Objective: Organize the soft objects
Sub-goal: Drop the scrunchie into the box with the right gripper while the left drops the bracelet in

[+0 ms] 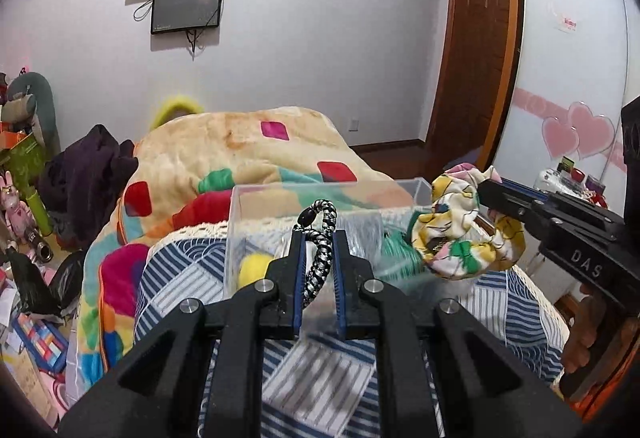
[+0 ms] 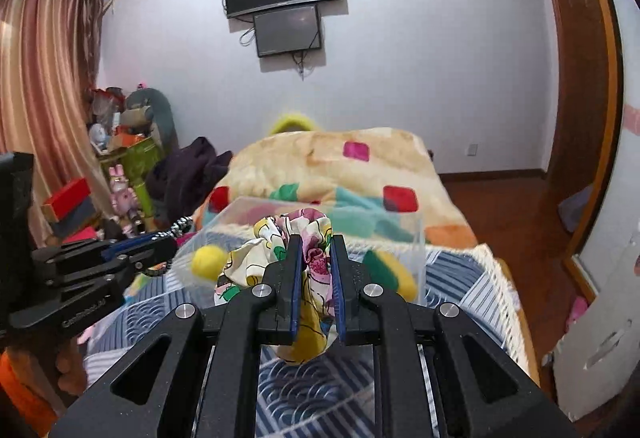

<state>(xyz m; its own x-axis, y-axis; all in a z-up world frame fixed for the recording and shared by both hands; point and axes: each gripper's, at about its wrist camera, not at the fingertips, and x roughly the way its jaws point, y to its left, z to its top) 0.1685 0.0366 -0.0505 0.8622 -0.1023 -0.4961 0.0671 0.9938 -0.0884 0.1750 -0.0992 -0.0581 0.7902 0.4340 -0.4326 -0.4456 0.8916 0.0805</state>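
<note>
1. My left gripper (image 1: 319,238) is clamped on a black-and-white braided cord loop (image 1: 320,234); the loop stands up past the fingertips, its long axis along the fingers.
2. My right gripper (image 2: 316,244) is pinched shut on a floral fabric scrunchie (image 2: 280,234), which bunches ahead of the tips and sags below them.
3. The clear plastic box (image 1: 248,198) sits on the bed directly ahead of both tools, open side up. In the left view the cord hangs above the near wall; the scrunchie is at the box's right corner. I judge neither is clearly nearer.
4. Inside the box: a fuzzy yellow ball (image 2: 209,258) and a green-and-yellow soft item (image 2: 390,268).
5. Textures: the cord is tight and ropy, the scrunchie silky and crumpled, and the box walls rigid. Underneath is a striped blue bedspread (image 1: 320,370).
</note>
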